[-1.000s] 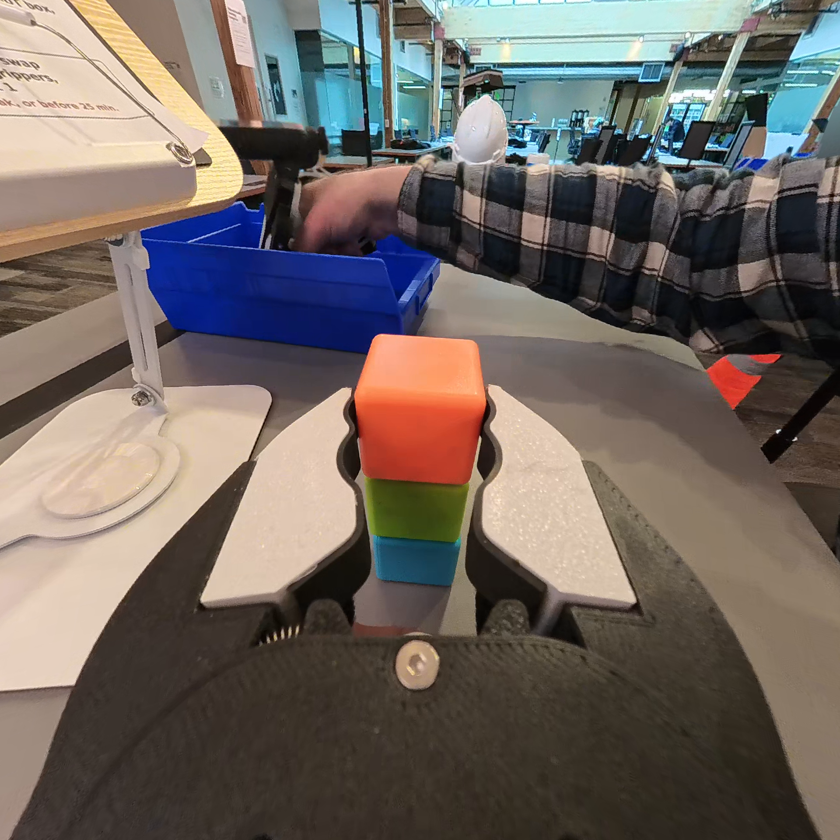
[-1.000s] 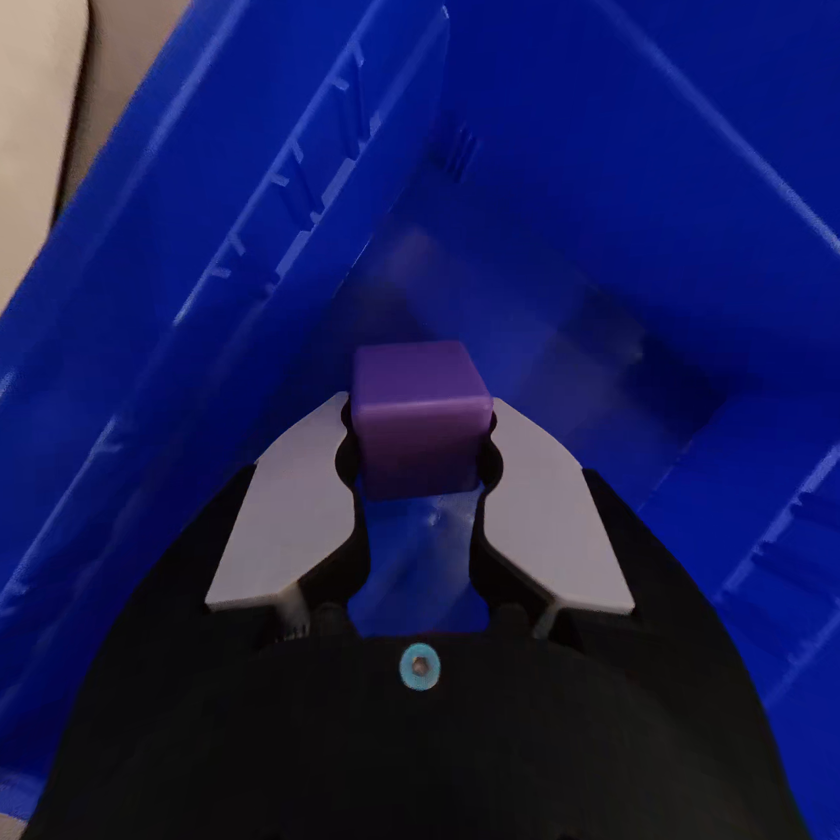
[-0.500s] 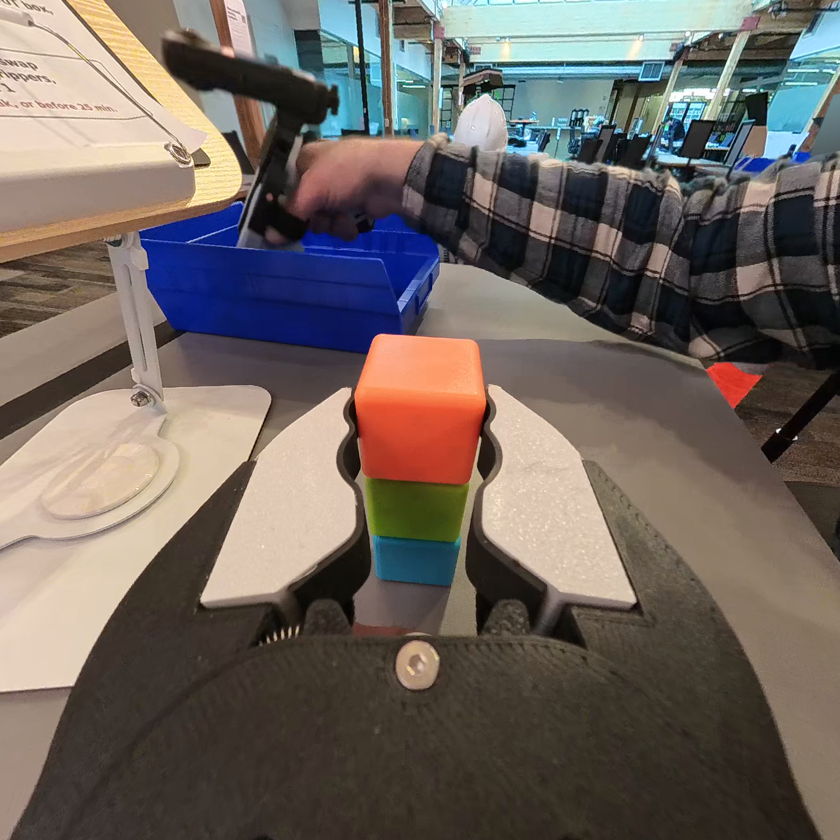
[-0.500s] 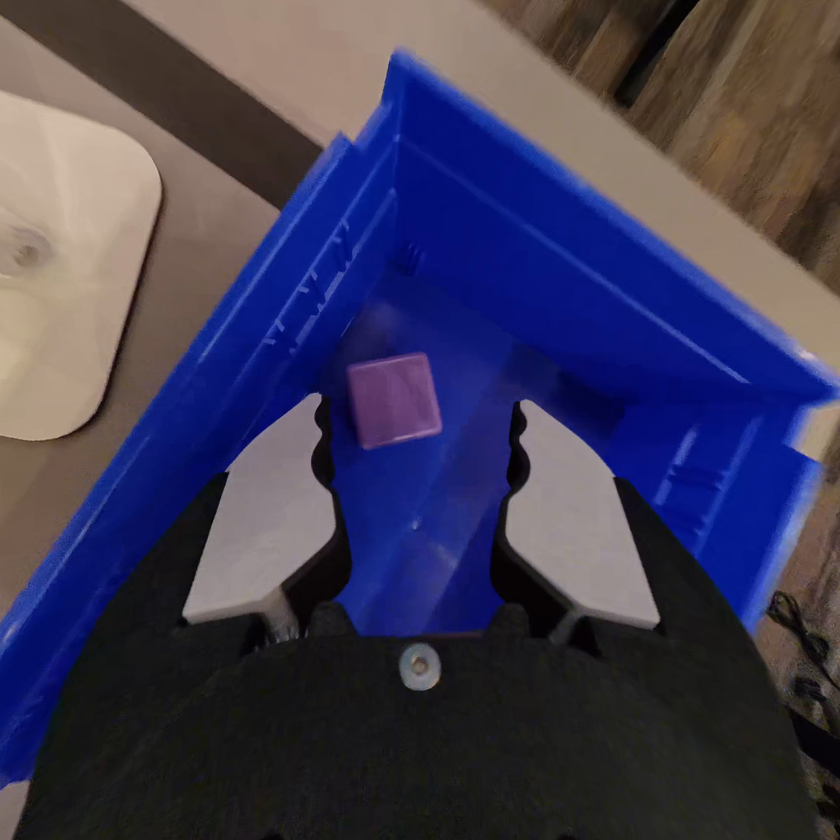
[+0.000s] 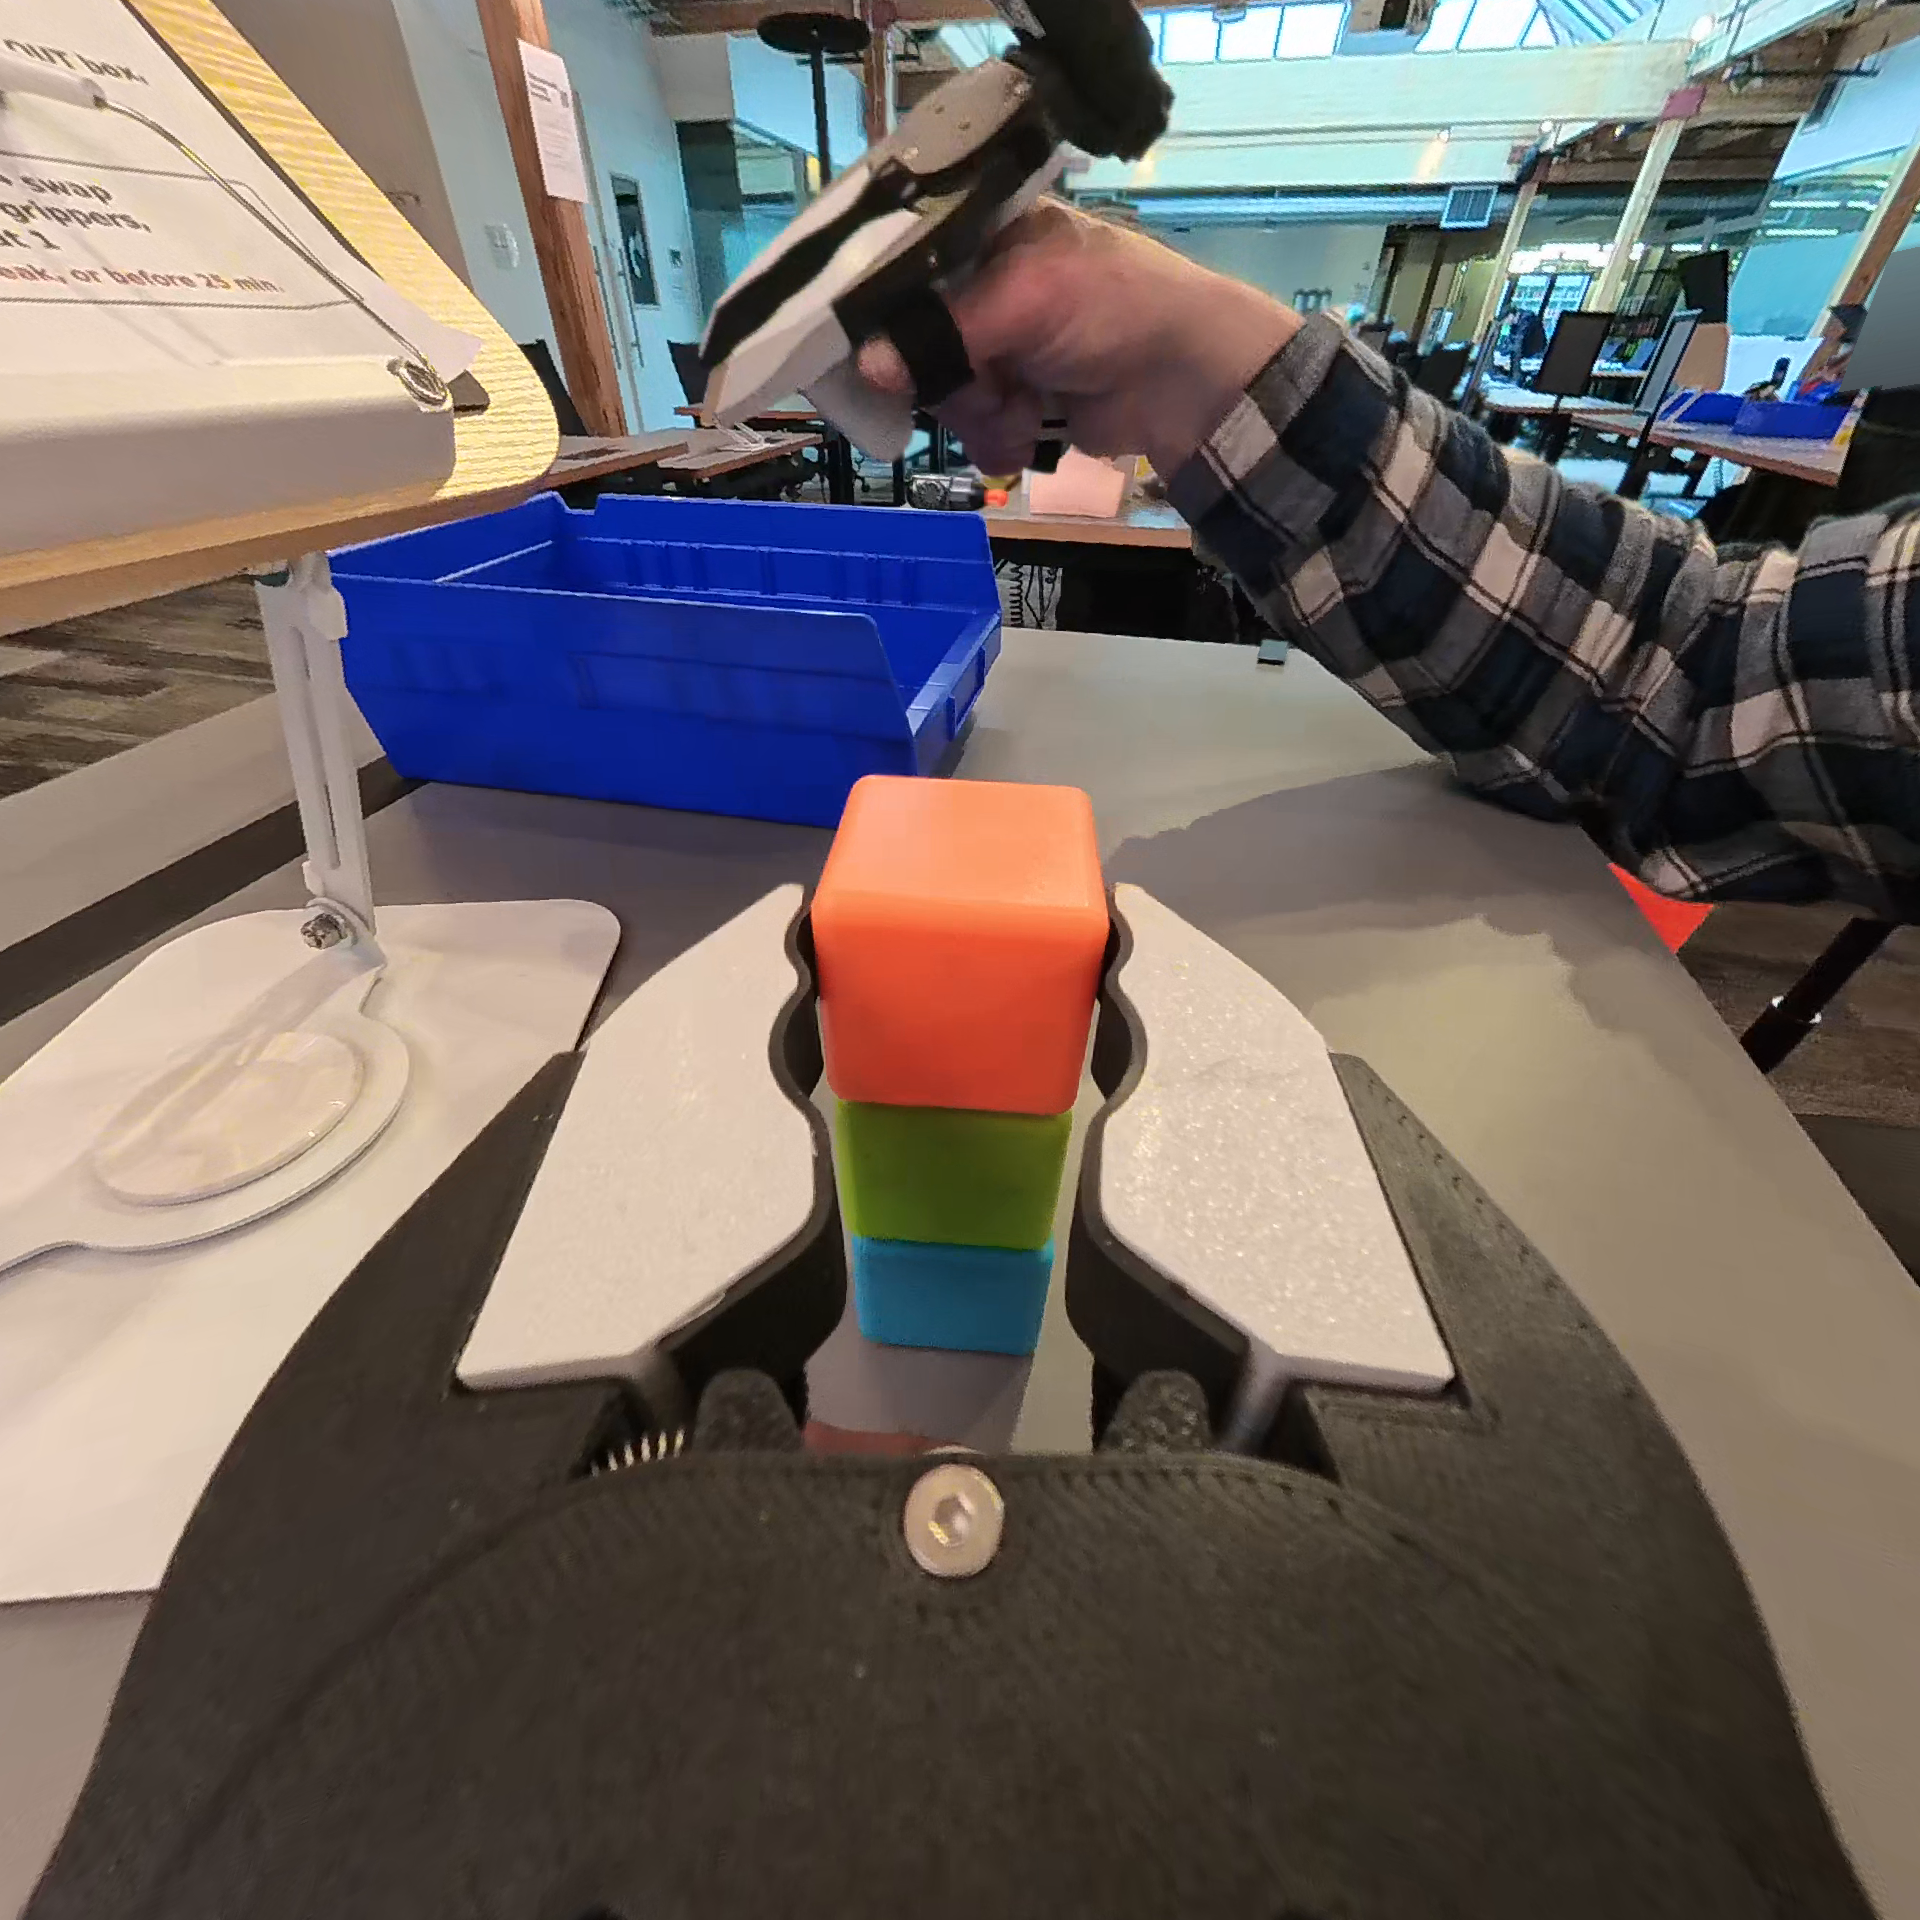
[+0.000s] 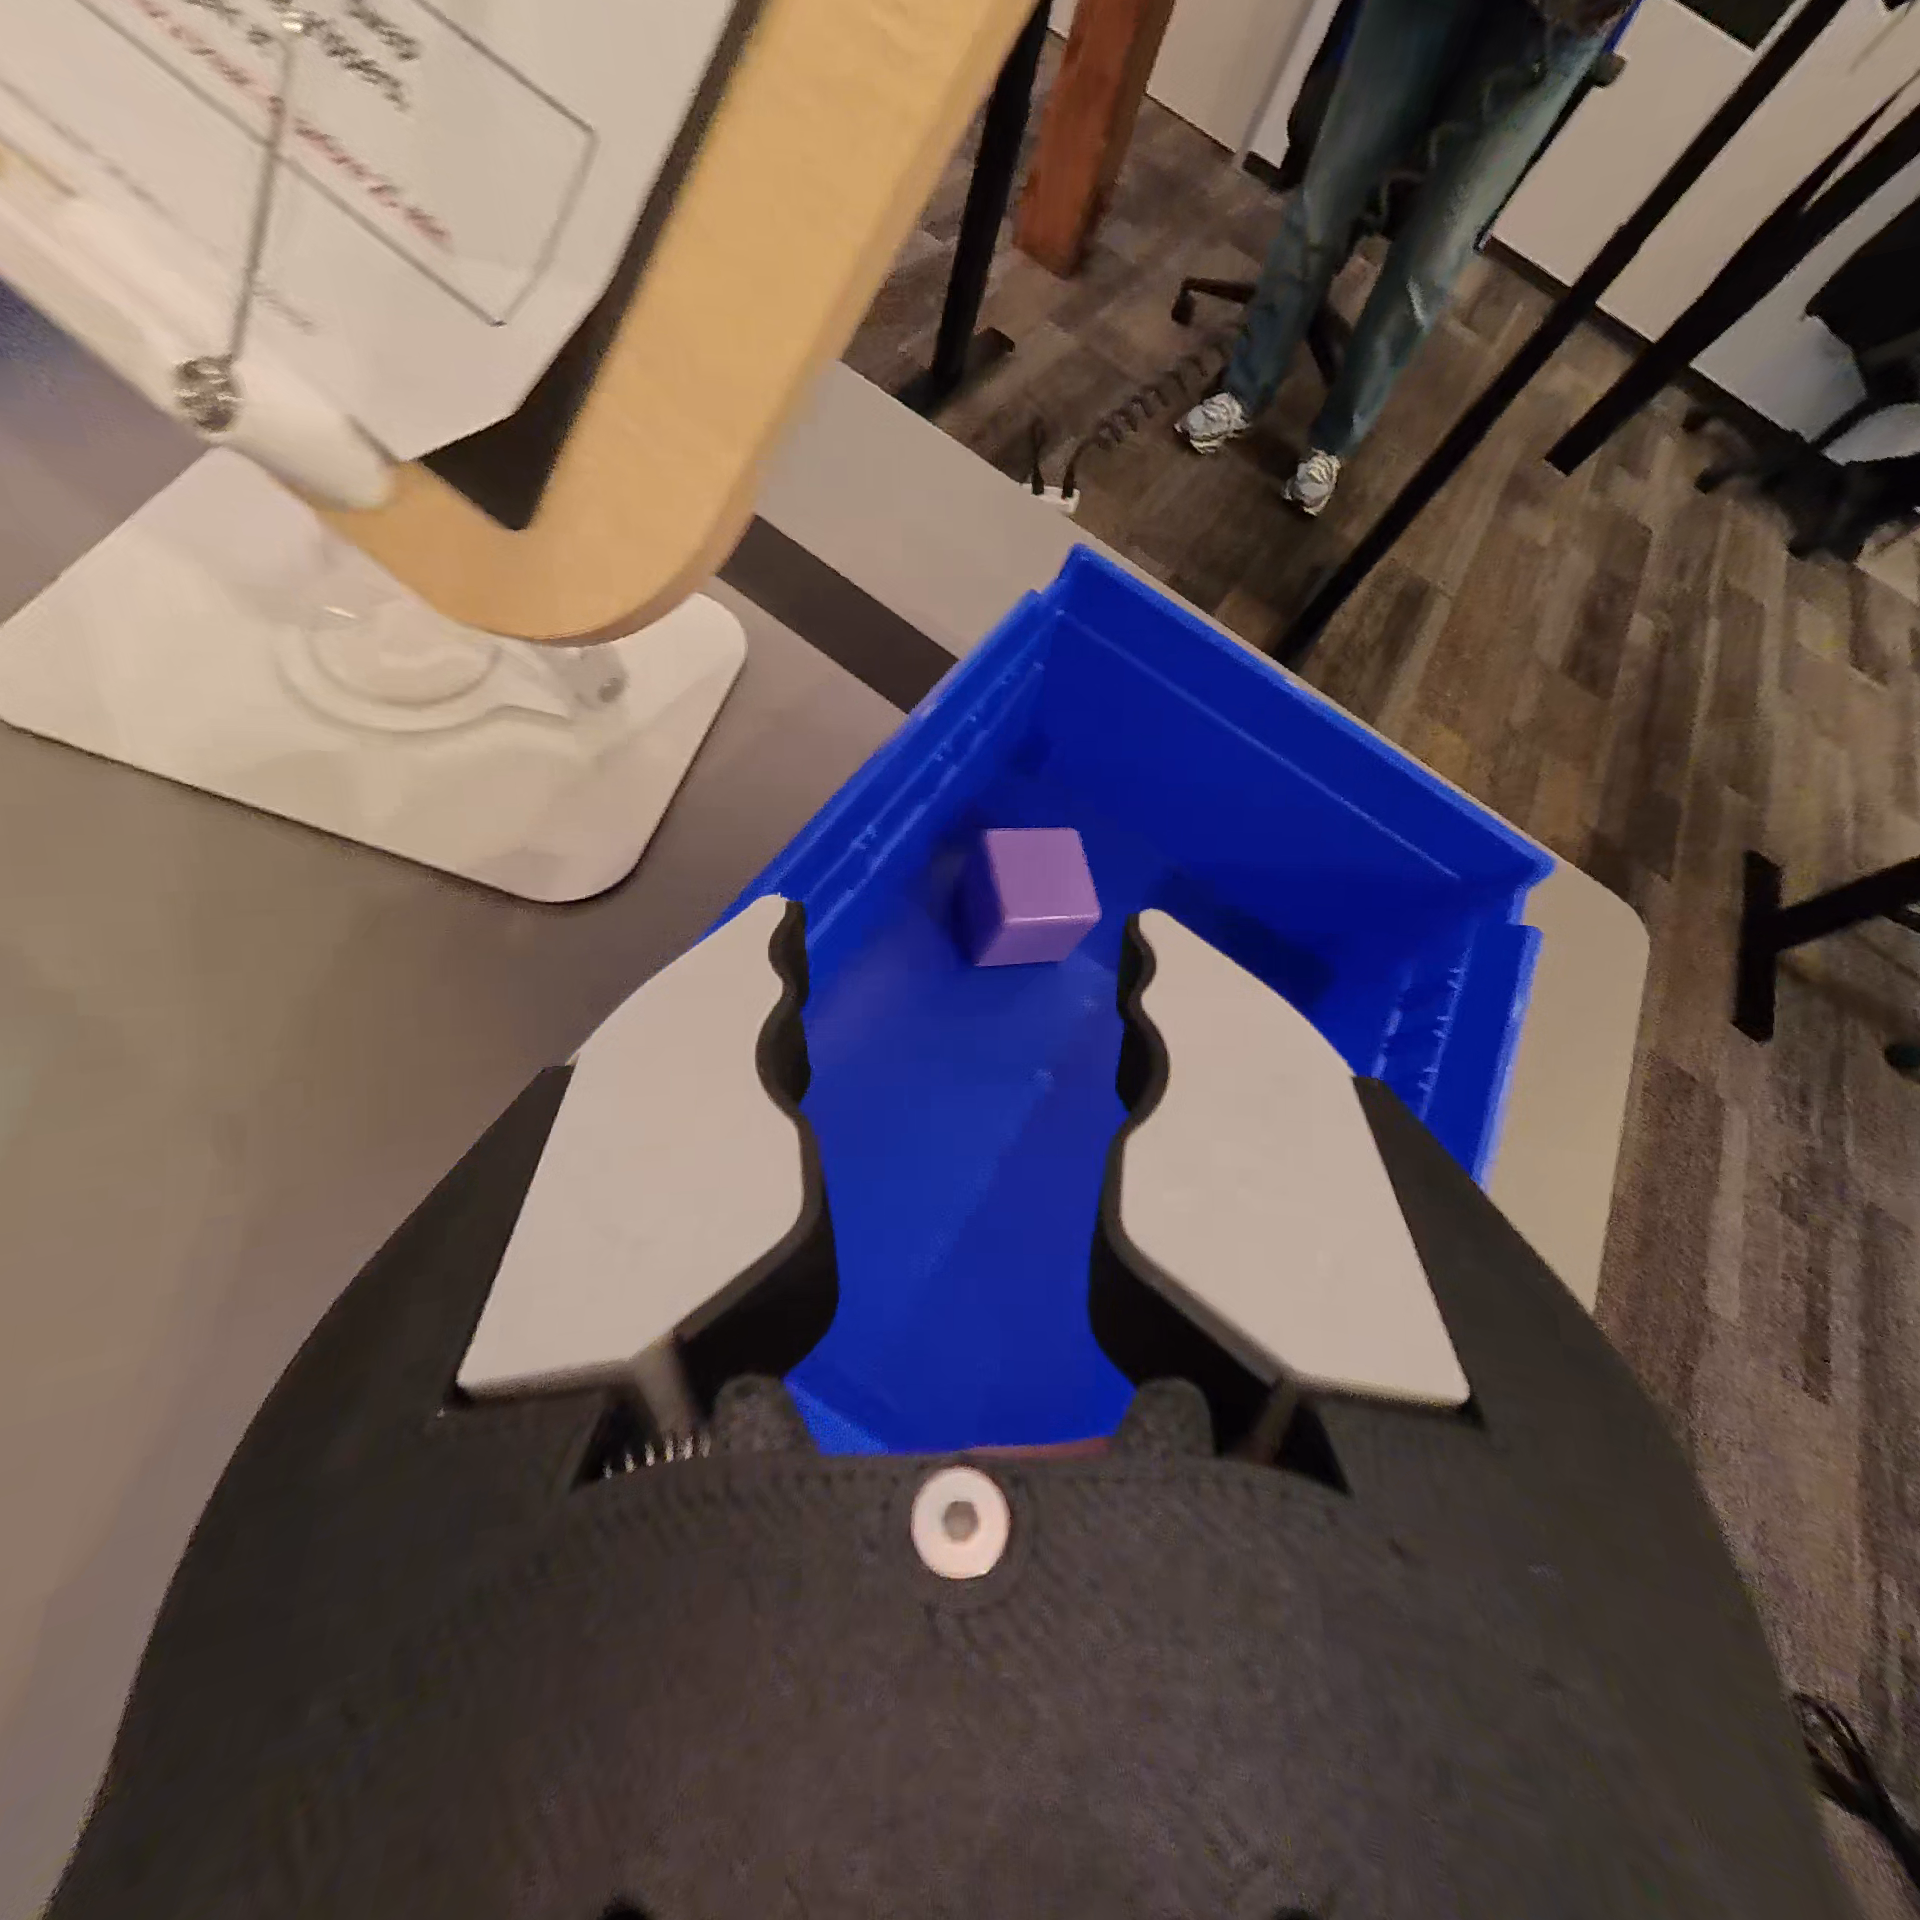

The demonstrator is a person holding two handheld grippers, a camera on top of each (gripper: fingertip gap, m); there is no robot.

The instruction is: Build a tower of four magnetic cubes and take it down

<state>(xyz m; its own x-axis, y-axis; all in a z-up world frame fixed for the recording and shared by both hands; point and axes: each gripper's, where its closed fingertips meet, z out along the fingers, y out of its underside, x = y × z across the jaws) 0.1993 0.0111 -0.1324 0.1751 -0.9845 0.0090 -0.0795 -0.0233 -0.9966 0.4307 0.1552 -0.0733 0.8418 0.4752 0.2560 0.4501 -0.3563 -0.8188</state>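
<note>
Left gripper [image 5: 954, 961]: jaws closed on the orange cube [image 5: 958, 940], both pale fingers [image 5: 665, 1153] pressed against its sides. That cube topped a stack of three; the green cube [image 5: 951, 1174] sat directly beneath it and the light blue cube [image 5: 951, 1294] at the bottom, resting on the grey desk [image 5: 1351, 1039]. The stack stood upright, well in from the desk edges.

Right gripper [image 6: 964, 940]: jaws spread wide, nothing between them, touching nothing. It was held above the blue bin [image 6: 1195, 727], pointing down into it. In the left wrist view it appeared raised over the bin, gripped by a hand [image 5: 1070, 343] with a plaid sleeve [image 5: 1507, 623].

Purple cube [image 6: 1023, 896]: lay loose on the bin floor, near one side wall toward the bin's far corner, apart from the fingertips.

Blue bin: stood at the far edge of the desk, beyond the stack.

White stand base [image 5: 260, 1039]: lay flat on the desk's left side, just beside the bin, carrying a tilted wooden board [image 6: 727, 312] with a printed sheet [image 5: 135, 239] clipped on.
</note>
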